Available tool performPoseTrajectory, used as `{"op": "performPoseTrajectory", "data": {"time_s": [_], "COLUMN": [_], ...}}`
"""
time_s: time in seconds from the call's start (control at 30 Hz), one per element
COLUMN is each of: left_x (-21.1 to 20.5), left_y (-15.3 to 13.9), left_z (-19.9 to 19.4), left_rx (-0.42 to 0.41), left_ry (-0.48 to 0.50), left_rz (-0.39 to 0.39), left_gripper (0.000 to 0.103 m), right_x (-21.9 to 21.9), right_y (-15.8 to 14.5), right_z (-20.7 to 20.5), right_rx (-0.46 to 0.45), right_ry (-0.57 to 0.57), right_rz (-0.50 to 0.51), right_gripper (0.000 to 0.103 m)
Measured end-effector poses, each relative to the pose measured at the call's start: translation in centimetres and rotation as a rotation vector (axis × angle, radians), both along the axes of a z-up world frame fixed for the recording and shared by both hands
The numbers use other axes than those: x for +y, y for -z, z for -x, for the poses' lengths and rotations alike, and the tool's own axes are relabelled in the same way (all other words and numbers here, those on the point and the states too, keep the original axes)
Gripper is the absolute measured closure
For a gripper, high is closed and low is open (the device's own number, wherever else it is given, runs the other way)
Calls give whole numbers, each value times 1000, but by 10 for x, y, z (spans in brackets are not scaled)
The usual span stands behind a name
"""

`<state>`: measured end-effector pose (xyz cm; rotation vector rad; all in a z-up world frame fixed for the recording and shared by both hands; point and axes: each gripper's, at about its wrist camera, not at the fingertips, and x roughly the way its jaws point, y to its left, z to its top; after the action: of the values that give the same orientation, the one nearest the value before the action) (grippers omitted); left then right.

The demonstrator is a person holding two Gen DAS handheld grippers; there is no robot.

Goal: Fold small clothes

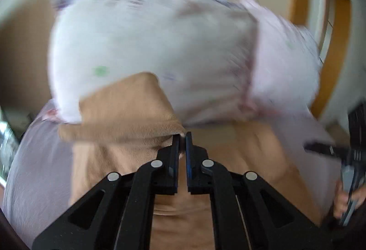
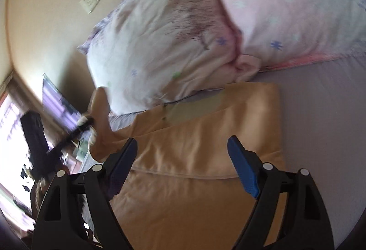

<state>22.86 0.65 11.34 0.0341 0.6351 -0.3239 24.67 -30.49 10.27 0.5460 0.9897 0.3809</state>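
Note:
A tan garment lies on a lilac bed sheet, partly folded over itself. My left gripper is shut on a corner of the tan garment and lifts that flap up off the bed. The left gripper also shows at the left of the right wrist view, holding the raised flap. My right gripper is open and empty, hovering over the middle of the garment. The right gripper shows at the right edge of the left wrist view.
Two pillows lie at the head of the bed: a white floral one and a pink one. A beige wall with switch plates stands behind. A window is at the left.

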Motion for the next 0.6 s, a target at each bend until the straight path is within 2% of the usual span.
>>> {"op": "performPoseTrajectory", "data": {"time_s": [0.07,0.13,0.17,0.23,0.27,0.33,0.4,0.5,0.6], "left_x": [-77,-111,-118,-108,-97,-73,-41,-4,20], "left_y": [41,70,80,85,83,76,70,69,72], "left_z": [8,24,34,51,56,61,62,60,48], "left_rx": [89,115,115,124,127,122,120,131,165], "left_ry": [196,286,305,302,284,224,132,26,-39], "left_rz": [-169,-285,-315,-298,-276,-236,-219,-217,-199], "left_gripper": [97,93,93,90,82,68,64,58,56], "right_x": [-10,-17,-20,-25,-27,-30,-31,-28,-23], "right_y": [11,22,28,37,42,53,61,67,58], "right_z": [-4,-8,-10,-14,-16,-20,-22,-20,-22], "right_rx": [34,76,94,127,146,200,231,233,153], "right_ry": [22,30,33,44,52,76,94,90,89], "right_rz": [-14,-19,-20,-11,-6,30,93,162,204], "right_gripper": [20,21,21,30,37,45,54,62,70]}}
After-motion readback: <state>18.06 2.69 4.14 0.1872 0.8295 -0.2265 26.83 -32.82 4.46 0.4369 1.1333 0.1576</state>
